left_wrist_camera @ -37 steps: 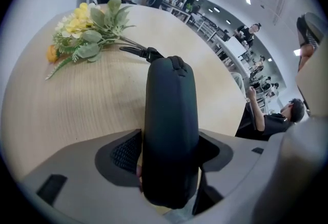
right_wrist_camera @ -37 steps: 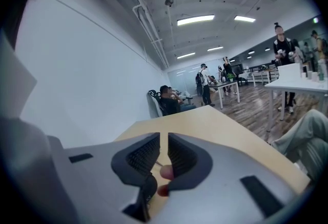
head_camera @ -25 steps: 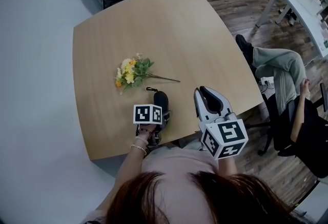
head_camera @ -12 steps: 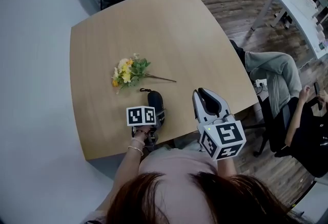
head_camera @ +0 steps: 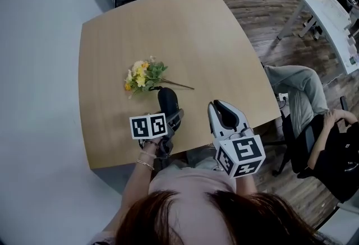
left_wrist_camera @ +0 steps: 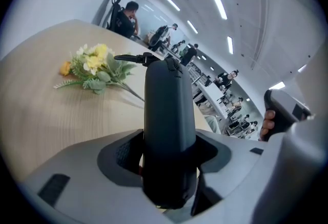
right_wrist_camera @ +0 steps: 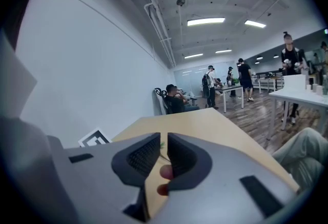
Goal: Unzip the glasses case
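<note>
My left gripper (head_camera: 167,116) clamps the near end of the dark glasses case (head_camera: 168,99), pads pressing both its sides. The case sticks out toward 12 o'clock over the wooden table (head_camera: 196,31), with a strap loop (left_wrist_camera: 134,57) at its far tip. A yellow flower bunch (head_camera: 142,77) lies at 11 o'clock from the case. At 3 o'clock, my right gripper (head_camera: 223,108) has its fingers closed on nothing.

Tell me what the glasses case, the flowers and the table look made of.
Glasses case: dark matte shell, probably fabric-covered or moulded foam; no glare.
Flowers: likely artificial, plastic or cloth; stiff leaves.
Table: light wood-look top, perhaps laminate; fine even grain.
</note>
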`<move>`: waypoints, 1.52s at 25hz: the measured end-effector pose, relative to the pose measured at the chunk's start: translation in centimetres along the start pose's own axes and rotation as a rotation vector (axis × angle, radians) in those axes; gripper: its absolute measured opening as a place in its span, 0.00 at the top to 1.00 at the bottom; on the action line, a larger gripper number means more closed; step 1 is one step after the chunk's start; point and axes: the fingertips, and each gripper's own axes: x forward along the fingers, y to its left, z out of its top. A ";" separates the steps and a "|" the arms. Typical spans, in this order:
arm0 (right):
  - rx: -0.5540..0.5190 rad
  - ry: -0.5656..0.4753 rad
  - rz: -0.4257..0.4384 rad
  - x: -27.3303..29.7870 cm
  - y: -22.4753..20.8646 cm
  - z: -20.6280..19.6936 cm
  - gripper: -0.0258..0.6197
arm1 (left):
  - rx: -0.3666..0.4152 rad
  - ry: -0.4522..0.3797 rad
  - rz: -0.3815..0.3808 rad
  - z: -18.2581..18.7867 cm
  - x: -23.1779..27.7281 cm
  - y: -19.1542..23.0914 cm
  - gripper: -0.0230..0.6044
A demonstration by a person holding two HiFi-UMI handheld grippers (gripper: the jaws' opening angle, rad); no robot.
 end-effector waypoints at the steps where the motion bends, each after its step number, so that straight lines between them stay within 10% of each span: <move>1: -0.002 -0.002 0.002 -0.1 0.3 0.0 0.88 | 0.003 -0.020 -0.015 0.5 -0.5 -0.6 0.53; 38: -0.046 -0.071 0.231 -7.9 15.2 -2.8 0.89 | 0.037 -0.580 -0.421 4.3 -22.2 -10.8 0.53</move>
